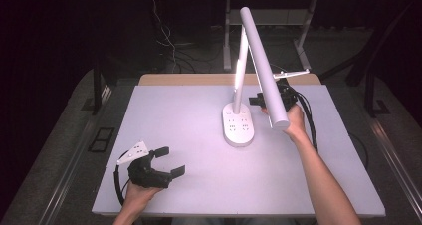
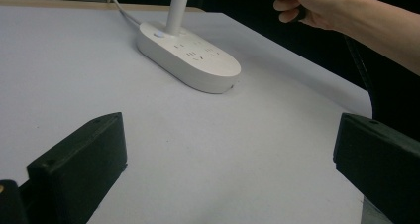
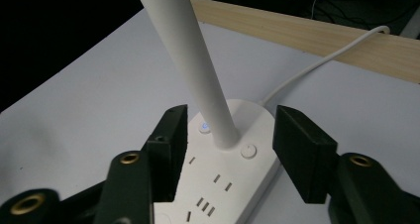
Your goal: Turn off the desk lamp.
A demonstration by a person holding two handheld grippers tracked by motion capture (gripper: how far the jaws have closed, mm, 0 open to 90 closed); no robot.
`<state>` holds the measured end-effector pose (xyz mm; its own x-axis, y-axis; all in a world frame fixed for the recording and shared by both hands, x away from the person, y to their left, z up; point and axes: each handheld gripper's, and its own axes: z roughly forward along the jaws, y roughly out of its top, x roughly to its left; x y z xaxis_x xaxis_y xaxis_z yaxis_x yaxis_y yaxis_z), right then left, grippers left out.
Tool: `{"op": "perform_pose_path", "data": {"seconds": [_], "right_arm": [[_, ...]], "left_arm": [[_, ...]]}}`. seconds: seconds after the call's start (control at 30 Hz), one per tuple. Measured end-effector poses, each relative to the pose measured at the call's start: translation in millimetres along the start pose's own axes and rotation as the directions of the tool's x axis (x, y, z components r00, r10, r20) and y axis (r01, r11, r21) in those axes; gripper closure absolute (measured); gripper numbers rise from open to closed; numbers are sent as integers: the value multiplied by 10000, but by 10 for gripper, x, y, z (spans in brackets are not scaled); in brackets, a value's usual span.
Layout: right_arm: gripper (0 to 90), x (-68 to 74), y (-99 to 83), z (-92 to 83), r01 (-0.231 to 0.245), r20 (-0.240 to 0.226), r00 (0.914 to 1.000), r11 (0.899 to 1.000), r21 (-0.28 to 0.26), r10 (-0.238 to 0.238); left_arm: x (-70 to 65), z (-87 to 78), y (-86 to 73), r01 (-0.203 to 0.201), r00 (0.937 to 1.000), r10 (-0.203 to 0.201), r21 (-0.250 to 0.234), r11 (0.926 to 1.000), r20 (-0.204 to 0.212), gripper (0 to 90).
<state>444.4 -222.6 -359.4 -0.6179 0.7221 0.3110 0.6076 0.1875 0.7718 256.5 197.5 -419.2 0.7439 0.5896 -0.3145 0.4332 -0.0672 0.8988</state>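
My work surface is a flat white rectangular table [image 1: 189, 135] with a pale wooden strip along its far edge [image 1: 199, 79], filling the middle of the high view. Right of centre on it sits a white oval plastic lamp base with socket slots [image 1: 238, 128], its thin white cord [image 3: 317, 63] trailing to the wooden edge.

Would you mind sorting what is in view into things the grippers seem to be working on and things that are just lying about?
Seemingly in play:
- desk lamp, base flanked by the open right gripper
- lamp head, tilted over the table
- left gripper, open, apart from the lamp

Just about:
- lamp cable
- wooden strip at the table's far edge
- floor cables
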Motion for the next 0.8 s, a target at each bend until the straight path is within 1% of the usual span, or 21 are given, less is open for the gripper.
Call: {"op": "perform_pose_path", "data": {"seconds": [0.1, 0.17, 0.27, 0.3, 0.33, 0.37, 0.4, 0.47, 0.53, 0.6, 0.8], "right_arm": [[614, -12, 19, 47, 94, 10, 10000, 10000, 21, -94], [670, -20, 25, 84, 72, 44, 10000, 10000, 37, -72], [725, -47, 24, 132, 39, 41, 10000, 10000, 20, -39], [725, -47, 24, 132, 39, 41, 10000, 10000, 20, -39], [768, -57, 15, 156, -58, 259, 9996, 10000, 46, 57], [768, -57, 15, 156, -58, 259, 9996, 10000, 46, 57], [820, -68, 7, 179, -237, 341, 9991, 9997, -44, 238], [866, -75, 5, 209, -266, 548, 9981, 9995, -145, 274], [898, -88, 2, 239, -347, 637, 9973, 9992, -194, 359], [899, -110, -8, 278, -415, 645, 9970, 9990, -191, 427], [899, -161, -63, 409, -507, 646, 9967, 9985, 187, 494]], "left_arm": [[2, -1, 1, -4, 10000, 4, -4, 10000, 6, 0], [3, -1, 1, 2, 10000, -2, -6, 10000, 9, 0], [1, -4, 1, 18, 10000, -18, -16, 10000, 11, 0], [1, -4, 1, 18, 10000, -18, -16, 10000, 11, 0], [3, -4, 3, -2, 10000, 2, -1, 10000, 12, 0], [3, -4, 3, -2, 10000, 2, -1, 10000, 12, 0], [2, -5, 5, 17, 10000, -17, -37, 10000, 17, 0], [1, -9, 6, 15, 10000, -15, -53, 10000, 3, 0], [4, -13, 5, -8, 10000, 8, -38, 10000, 5, 0], [8, -16, 5, -12, 10000, 12, -43, 10000, 13, 0], [11, -16, 7, 2, 10000, -2, -46, 10000, 14, 0]]}}
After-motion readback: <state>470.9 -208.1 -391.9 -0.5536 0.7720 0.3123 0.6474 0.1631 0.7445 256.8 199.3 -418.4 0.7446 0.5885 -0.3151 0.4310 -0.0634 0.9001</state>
